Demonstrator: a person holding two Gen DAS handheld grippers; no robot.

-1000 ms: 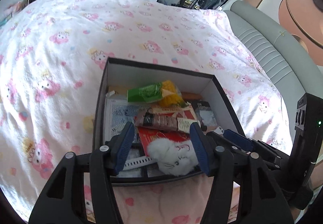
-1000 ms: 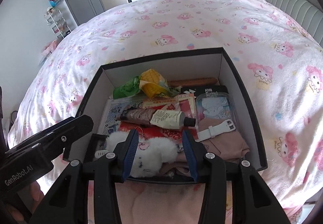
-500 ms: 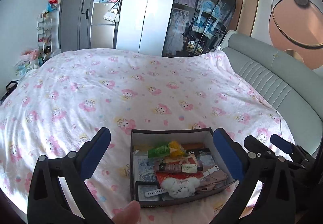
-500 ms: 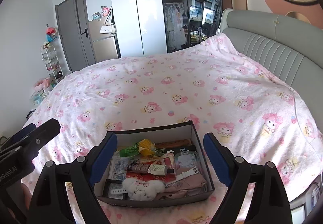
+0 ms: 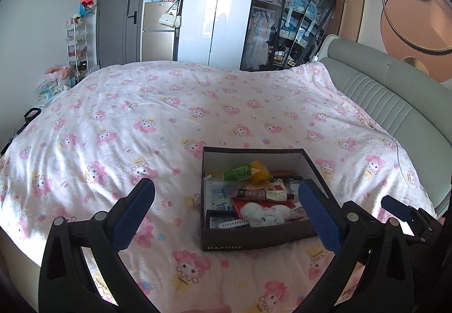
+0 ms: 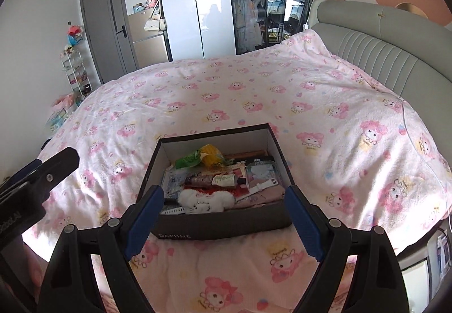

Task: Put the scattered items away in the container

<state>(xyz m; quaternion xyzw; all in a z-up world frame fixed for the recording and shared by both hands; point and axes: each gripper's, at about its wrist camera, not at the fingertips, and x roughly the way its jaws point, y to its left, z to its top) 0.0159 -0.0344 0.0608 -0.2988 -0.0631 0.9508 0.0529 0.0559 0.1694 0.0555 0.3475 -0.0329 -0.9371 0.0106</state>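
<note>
A dark cardboard box (image 5: pixel 254 239) (image 6: pixel 220 224) sits on the pink bedspread near the bed's front edge. It holds a white plush toy (image 5: pixel 265 214) (image 6: pixel 206 201), a hand-cream tube (image 5: pixel 260 194) (image 6: pixel 217 180), a green and yellow packet (image 5: pixel 248 170) (image 6: pixel 203 157), a white watch strap (image 6: pixel 265 184) and papers. My left gripper (image 5: pixel 226 211) is open and empty, held back from the box. My right gripper (image 6: pixel 224 218) is open and empty, in front of the box. The left gripper also shows in the right wrist view (image 6: pixel 36 180), at the left.
The pink cartoon-print bedspread (image 5: pixel 141 121) covers the whole bed. A grey padded headboard (image 5: pixel 395 92) runs along the right. A wardrobe (image 5: pixel 220 8), a door and a wire shelf rack (image 5: pixel 76 44) stand beyond the bed.
Both grippers have opened wide and pulled up and back from the box. The plush toy stays in the box.
</note>
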